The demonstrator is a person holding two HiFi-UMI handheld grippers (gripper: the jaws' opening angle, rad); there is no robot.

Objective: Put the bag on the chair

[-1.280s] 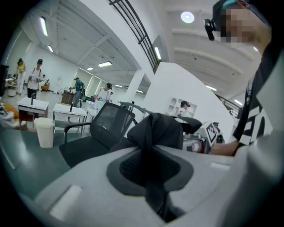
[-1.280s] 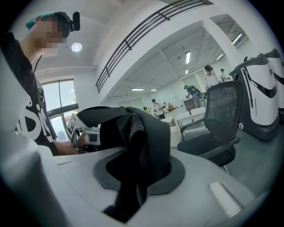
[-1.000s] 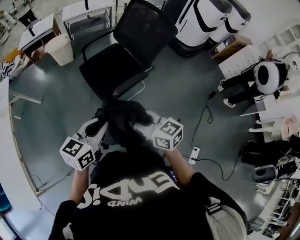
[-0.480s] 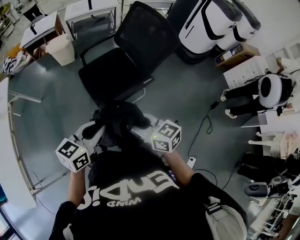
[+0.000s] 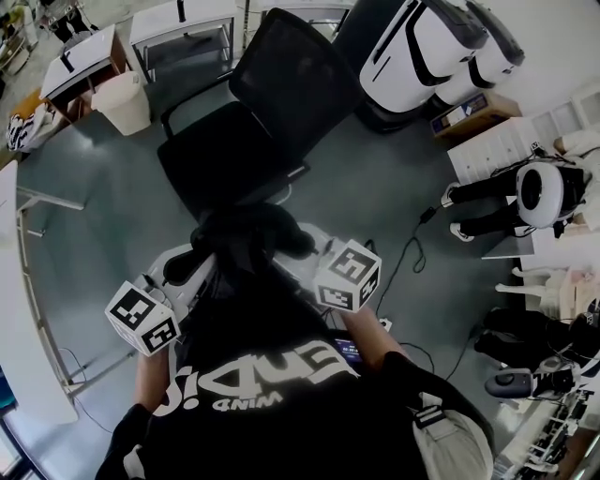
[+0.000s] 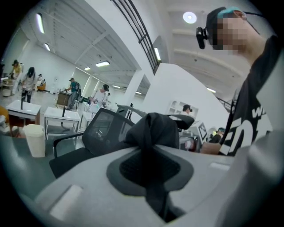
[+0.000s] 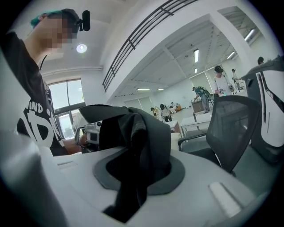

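A black fabric bag [image 5: 248,239] hangs in the air in front of the person, held from both sides. My left gripper [image 5: 185,269] is shut on a fold of the bag [image 6: 153,133], which runs down between its jaws [image 6: 149,167]. My right gripper [image 7: 137,170] is shut on another fold of the bag [image 7: 133,133]; in the head view it [image 5: 302,246] is at the bag's right side. The black mesh office chair [image 5: 225,159] stands just beyond the bag, its seat bare and its backrest at the far side. The chair also shows in the left gripper view [image 6: 95,133] and the right gripper view [image 7: 230,128].
A white bin [image 5: 120,98] and small white tables [image 5: 178,19] stand behind the chair on the left. Large white machines [image 5: 431,42] are at the back right. A cable [image 5: 412,225] trails across the grey floor. A long desk edge [image 5: 28,309] runs along the left.
The two marker cubes have drifted slightly outward and toward the person. The bag stays gripped on both sides, and the chair sits a little lower in the head view.
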